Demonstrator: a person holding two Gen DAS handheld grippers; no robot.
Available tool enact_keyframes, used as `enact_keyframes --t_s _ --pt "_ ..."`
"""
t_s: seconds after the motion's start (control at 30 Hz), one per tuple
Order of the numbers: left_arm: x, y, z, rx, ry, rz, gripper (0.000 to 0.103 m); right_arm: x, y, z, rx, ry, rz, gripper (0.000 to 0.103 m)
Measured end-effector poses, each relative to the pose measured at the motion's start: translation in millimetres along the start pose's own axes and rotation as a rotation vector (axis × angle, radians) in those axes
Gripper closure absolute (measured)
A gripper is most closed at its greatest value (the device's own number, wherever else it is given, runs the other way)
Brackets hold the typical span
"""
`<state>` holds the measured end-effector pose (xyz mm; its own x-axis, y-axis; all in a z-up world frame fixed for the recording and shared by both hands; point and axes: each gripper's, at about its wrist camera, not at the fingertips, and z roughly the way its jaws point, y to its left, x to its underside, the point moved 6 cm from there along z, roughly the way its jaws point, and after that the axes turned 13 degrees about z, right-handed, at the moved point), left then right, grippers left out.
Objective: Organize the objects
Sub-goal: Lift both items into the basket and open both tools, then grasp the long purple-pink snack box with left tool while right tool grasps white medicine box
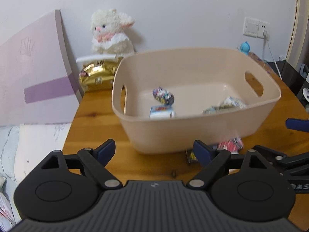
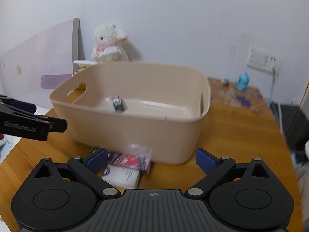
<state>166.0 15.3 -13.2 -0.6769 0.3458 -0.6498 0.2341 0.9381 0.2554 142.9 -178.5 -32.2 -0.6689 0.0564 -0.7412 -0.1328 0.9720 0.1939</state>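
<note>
Jaws of both the left gripper (image 1: 154, 150) and right gripper (image 2: 151, 159) gape empty near the packets (image 2: 129, 160) at lower centre, against the tub (image 2: 135, 127) on the worktop (image 2: 231, 131), so a hasty pinch could likely crush or scatter them.

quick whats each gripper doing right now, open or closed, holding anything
left gripper: open, holding nothing, in front of the beige bin.
right gripper: open, holding nothing, over the packets on the table.
</note>
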Motion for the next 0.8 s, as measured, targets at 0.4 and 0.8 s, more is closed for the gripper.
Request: enact_keyframes --t_s 0.4,0.8 --pt "52.5 14.0 44.3 -0.017 0.127 -0.085 0.015 46.1 24.8 60.9 0.014 0.141 0.005 0.003" --pt "42.2 -3.4 56.8 0.035 0.124 -0.092 0.015 43.7 -24.9 60.0 0.125 0.138 0.051 0.006"
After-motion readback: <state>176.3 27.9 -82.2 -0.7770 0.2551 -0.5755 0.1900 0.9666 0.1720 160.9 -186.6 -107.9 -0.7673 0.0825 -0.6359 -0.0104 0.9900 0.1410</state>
